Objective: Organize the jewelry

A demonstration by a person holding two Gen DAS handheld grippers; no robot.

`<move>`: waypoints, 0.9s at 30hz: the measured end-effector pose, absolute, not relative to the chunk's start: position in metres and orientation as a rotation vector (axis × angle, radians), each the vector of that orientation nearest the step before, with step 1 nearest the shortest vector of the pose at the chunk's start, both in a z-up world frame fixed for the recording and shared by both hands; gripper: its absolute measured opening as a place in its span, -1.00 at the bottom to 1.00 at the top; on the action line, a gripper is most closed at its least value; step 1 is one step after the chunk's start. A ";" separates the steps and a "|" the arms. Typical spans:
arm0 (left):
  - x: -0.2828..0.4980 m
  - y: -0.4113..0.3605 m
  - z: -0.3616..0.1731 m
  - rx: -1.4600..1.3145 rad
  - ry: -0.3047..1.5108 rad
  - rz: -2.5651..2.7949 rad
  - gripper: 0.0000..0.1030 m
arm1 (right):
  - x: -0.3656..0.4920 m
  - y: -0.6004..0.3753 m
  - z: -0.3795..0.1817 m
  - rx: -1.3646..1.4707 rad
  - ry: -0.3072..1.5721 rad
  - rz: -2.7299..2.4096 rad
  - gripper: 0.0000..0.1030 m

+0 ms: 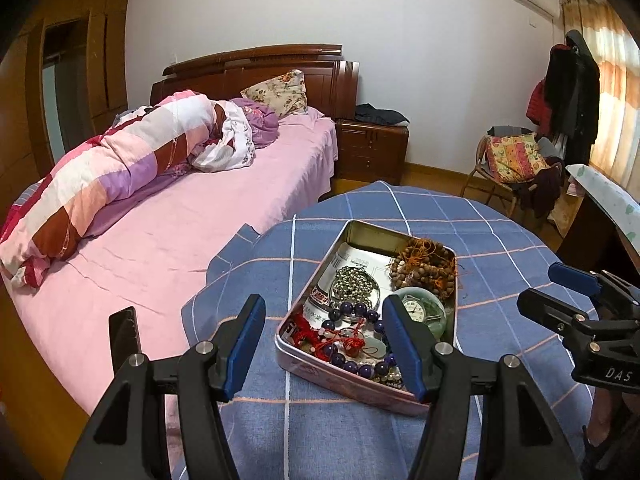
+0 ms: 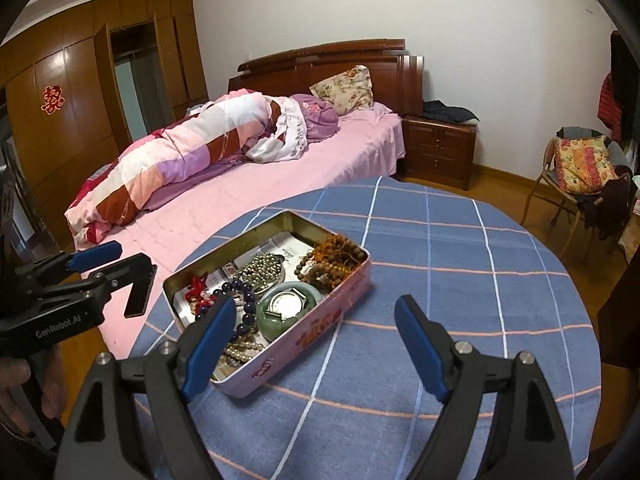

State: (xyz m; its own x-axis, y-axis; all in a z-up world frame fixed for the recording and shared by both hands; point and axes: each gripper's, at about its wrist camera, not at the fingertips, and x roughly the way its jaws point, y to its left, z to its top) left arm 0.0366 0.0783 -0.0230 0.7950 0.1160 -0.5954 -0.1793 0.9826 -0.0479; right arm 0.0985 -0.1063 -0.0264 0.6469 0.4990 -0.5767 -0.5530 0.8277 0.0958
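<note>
Left wrist: rectangular metal tin [image 1: 362, 240], beaded jewelry [image 1: 354, 282].

My left camera looks forward and down along my left claw [image 1: 324, 344], close over the tabletop [image 1: 500, 240], facing the bed [image 1: 224, 200] and the far wall. My right camera sits just to the right, aiming along my right claw [image 2: 316, 344] the same way, equally near. Both share the open tin [image 1: 320, 364], the checked cloth, bed, nightstand [image 2: 440, 152] and chair [image 2: 580, 184]; each catches the other claw at its edge
</note>
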 end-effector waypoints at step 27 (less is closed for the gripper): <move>0.036 0.073 -0.022 -0.096 0.636 0.154 0.19 | 0.098 -0.116 -0.023 -0.085 0.620 0.584 0.65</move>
State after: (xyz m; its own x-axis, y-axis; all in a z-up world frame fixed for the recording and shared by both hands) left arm 0.0356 0.0727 -0.0216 0.7935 0.1140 -0.5978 -0.1727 0.9841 -0.0415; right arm 0.0984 -0.1163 -0.0232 0.6592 0.4902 -0.5703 -0.5399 0.8364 0.0948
